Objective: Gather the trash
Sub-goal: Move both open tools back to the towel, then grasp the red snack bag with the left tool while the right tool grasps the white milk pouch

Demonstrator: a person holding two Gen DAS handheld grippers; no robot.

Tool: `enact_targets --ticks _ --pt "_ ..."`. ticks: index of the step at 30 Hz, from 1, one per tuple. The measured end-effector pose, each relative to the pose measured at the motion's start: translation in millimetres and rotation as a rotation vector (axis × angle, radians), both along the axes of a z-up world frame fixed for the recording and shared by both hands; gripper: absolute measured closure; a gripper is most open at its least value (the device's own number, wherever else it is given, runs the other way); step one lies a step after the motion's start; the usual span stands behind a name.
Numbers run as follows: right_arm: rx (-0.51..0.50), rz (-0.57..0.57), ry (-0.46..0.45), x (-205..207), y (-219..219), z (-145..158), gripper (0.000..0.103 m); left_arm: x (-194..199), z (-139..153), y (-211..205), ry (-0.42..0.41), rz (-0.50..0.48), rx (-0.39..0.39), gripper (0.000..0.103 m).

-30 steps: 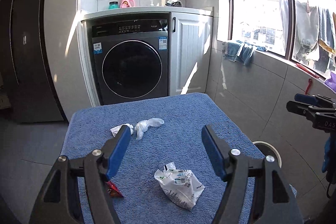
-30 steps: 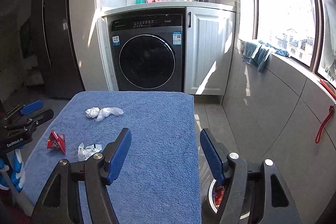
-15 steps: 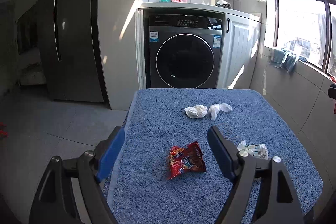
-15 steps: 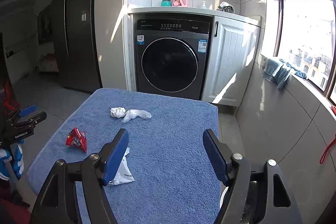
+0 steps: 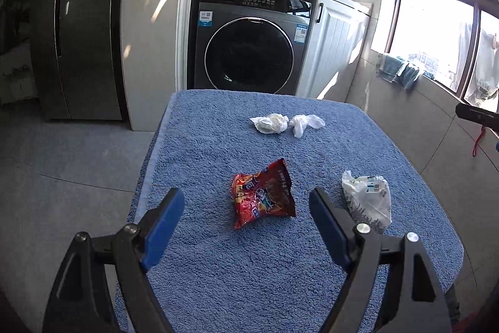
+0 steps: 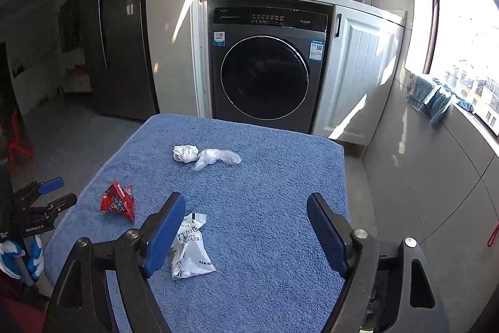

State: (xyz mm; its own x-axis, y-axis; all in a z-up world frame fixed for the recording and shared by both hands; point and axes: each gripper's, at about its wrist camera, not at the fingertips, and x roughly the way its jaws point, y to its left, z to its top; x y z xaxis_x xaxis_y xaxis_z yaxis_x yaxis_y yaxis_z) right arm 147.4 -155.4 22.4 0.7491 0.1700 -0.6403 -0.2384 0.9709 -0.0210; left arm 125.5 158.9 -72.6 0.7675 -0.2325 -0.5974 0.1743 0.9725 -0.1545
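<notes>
A blue towel (image 5: 249, 270) covers the table. On it lie a red snack wrapper (image 5: 262, 195), a white printed packet (image 5: 368, 198), a crumpled tissue (image 5: 269, 124) and a clear plastic scrap (image 5: 307, 123). My left gripper (image 5: 244, 198) is open and hovers low, with the red wrapper just ahead between its blue fingers, untouched. My right gripper (image 6: 244, 200) has its jaws opening over bare towel. The white packet (image 6: 190, 252) lies beside its left finger (image 6: 165, 227). The red wrapper (image 6: 118, 202), the tissue (image 6: 185, 152) and the left gripper (image 6: 46, 198) show further left.
A dark washing machine (image 6: 265, 77) stands beyond the table's far edge, with a white cabinet (image 6: 358, 77) to its right and a tall dark fridge (image 5: 78, 36) to its left. A windowsill with a blue cloth (image 6: 436, 99) runs along the right. Grey floor tiles surround the table.
My left gripper swung left from the white packet to the red wrapper and sank lower. The right gripper moved left over the table, bringing the white packet beside its left finger. Both jaws widened.
</notes>
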Motion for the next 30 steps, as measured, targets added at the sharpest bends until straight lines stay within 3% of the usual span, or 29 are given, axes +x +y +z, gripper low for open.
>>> enact_targets --ticks 6,14,23,27,30 --pt "0.012 0.006 0.051 20 6 -18 0.022 24 -17 2 0.063 -0.056 -0.022 0.021" --pt "0.041 0.026 0.171 45 19 -65 0.022 64 -44 12 0.185 -0.120 -0.067 0.022" --pt "0.091 0.081 0.302 59 33 -111 0.022 87 -64 2 0.248 -0.173 -0.092 0.023" --pt "0.113 0.091 0.355 64 36 -130 0.021 93 -69 -6 0.267 -0.189 -0.070 0.030" --pt "0.119 0.104 0.391 66 40 -142 0.020 97 -75 -11 0.284 -0.195 -0.068 0.042"
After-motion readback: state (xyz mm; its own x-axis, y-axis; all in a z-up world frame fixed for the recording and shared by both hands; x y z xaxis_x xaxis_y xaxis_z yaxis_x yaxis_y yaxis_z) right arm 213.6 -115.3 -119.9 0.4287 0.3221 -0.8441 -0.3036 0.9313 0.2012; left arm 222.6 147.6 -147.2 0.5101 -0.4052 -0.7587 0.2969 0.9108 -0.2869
